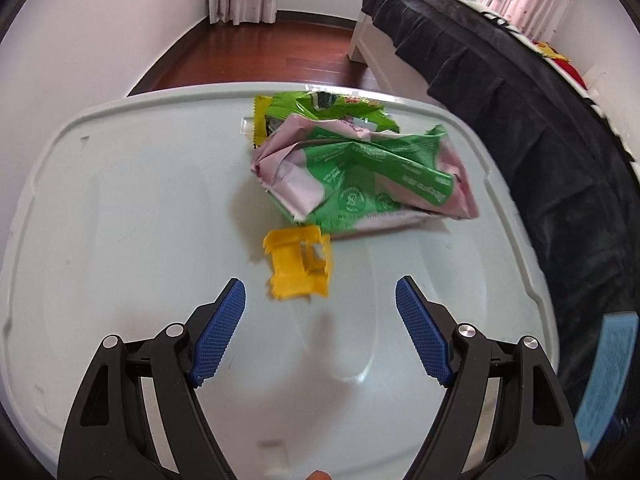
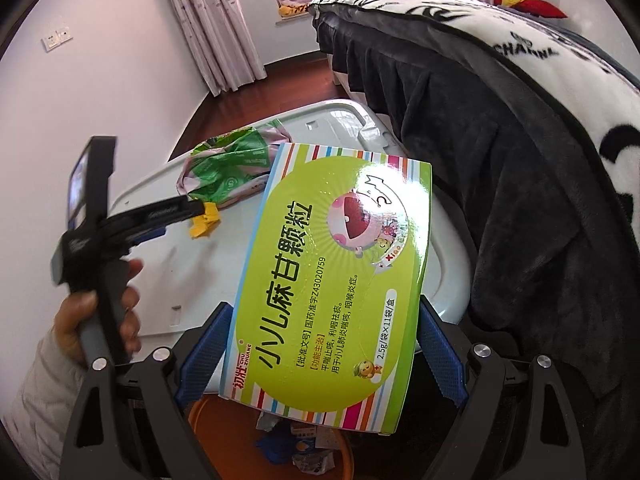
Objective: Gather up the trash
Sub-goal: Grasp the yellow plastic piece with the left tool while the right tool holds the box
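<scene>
right gripper (image 2: 320, 344) jaws hold the green medicine box (image 2: 332, 280) over the orange bin (image 2: 200, 432) with trash in it; left gripper (image 1: 320, 308) jaws wide, empty, near the yellow scrap (image 1: 298, 268); wrappers (image 1: 360, 176) wait by the bench (image 1: 120, 200) far edge.
</scene>
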A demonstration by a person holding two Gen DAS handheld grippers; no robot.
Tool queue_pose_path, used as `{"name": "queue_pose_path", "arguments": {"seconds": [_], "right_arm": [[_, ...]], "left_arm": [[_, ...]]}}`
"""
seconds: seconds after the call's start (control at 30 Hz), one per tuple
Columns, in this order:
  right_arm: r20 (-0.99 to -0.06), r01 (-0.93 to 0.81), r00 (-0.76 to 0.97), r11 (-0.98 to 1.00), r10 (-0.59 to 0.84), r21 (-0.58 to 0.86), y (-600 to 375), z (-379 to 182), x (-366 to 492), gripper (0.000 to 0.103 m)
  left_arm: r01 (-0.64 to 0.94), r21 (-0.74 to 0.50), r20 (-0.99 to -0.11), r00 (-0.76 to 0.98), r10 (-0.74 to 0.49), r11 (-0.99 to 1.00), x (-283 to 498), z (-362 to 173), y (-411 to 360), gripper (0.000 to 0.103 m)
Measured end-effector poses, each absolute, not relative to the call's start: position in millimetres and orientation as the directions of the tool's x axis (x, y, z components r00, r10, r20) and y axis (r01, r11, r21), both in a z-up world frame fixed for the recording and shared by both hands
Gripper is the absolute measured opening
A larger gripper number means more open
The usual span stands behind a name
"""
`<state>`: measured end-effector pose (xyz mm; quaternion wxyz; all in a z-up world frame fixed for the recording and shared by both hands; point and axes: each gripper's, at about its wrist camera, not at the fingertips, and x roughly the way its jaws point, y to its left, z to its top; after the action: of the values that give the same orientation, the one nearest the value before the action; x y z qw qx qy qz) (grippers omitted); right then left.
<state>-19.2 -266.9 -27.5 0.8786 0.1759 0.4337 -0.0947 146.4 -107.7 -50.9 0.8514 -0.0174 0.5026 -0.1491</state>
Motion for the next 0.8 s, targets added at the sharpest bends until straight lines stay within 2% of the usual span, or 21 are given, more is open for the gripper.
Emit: {"name": "queue_pose_path", "arguments": {"seconds": [0.3,0.37,0.53,0.6,0.8], "right_arm": [[-0.806,0.325,0.591,0.910,0.019,0.260,-284,-42,-17,0.087],[-0.808,0.331,0.589,0.906,0.019,0.263,-286,-43,-16,0.087],[-0.808,0.337,0.589,0.903,0.018,0.265,-289,-42,-15,0.087],[-0.807,0.339,0.591,0.903,0.015,0.264,-289,-41,-16,0.087],[-0.808,0.332,0.589,0.906,0.019,0.263,-287,-41,-16,0.087]], "left_arm": [[0.214,-0.134,-0.860,0.460,-0.221,0.968,166,-69,-114,0.076],[0.210,-0.125,-0.864,0.458,-0.211,0.970,169,-73,-115,0.071],[0.210,-0.097,-0.872,0.453,-0.184,0.973,172,-83,-118,0.047],[0.214,-0.081,-0.867,0.466,-0.175,0.974,170,-83,-119,0.042],[0.211,-0.089,-0.861,0.475,-0.182,0.973,165,-81,-116,0.042]]}}
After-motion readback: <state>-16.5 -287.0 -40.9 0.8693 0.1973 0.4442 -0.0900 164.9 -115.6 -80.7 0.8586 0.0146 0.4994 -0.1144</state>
